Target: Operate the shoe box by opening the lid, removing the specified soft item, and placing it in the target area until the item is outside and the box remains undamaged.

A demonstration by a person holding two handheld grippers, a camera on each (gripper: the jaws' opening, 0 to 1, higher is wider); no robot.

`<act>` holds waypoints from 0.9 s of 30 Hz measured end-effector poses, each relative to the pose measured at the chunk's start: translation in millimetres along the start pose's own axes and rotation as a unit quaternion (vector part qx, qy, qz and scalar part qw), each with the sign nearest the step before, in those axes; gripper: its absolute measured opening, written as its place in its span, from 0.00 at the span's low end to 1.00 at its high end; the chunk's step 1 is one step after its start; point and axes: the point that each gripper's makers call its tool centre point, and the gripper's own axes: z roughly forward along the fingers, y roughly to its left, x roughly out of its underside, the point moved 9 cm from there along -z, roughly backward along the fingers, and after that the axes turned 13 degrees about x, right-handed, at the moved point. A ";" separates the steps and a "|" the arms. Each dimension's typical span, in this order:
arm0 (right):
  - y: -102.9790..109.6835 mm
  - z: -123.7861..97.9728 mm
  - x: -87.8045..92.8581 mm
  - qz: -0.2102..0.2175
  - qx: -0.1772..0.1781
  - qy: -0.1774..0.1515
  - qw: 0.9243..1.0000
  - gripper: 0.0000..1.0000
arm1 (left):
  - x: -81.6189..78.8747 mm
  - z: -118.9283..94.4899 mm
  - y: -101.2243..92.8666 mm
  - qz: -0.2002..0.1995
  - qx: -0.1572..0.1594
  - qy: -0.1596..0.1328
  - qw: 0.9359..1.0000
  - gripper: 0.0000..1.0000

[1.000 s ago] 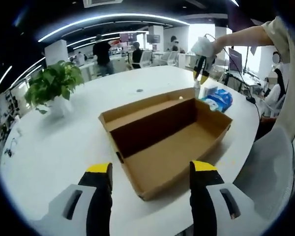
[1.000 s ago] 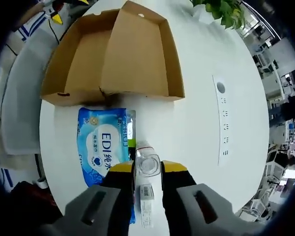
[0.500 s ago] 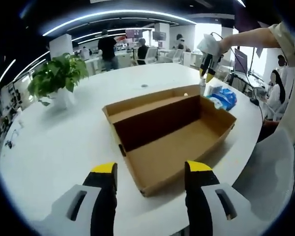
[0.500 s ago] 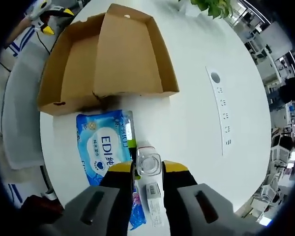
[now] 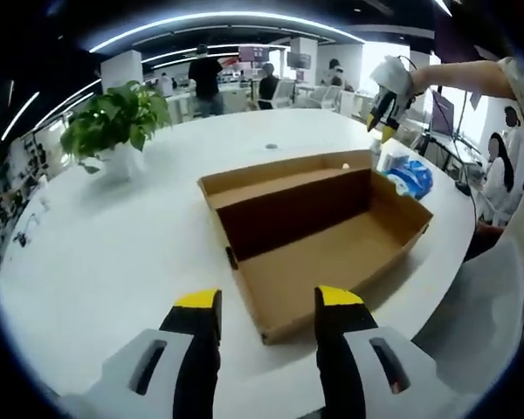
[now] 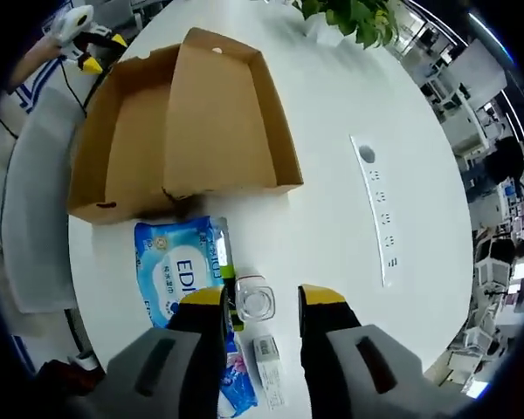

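A potted plant (image 5: 113,131) stands on the white counter (image 5: 87,262) at the upper left of the left gripper view, its leaves (image 6: 354,17) at the top of the right gripper view. A strip of sockets (image 6: 377,209) is set into the counter at right there. A small clear bottle (image 6: 253,301) stands low in that frame. People (image 5: 208,78) stand among office desks far behind.

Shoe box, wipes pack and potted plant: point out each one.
shoe box (image 5: 332,262): left gripper view, bare inside floor.
wipes pack (image 6: 179,266): right gripper view, blue printed face.
potted plant (image 5: 118,118): left gripper view, green leaves.
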 end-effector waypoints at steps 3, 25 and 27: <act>-1.7 -2.7 -8.0 0.028 0.005 -0.017 0.999 0.29 | 3.0 1.4 3.4 -0.014 -0.005 0.005 1.000 0.32; 3.3 20.2 -46.4 0.182 0.018 -0.042 0.982 0.24 | 19.9 12.6 10.2 -0.095 -0.027 0.016 0.995 0.07; 4.9 25.1 -49.5 0.202 0.016 -0.042 0.978 0.23 | 20.3 13.9 11.5 -0.100 -0.028 0.014 0.994 0.06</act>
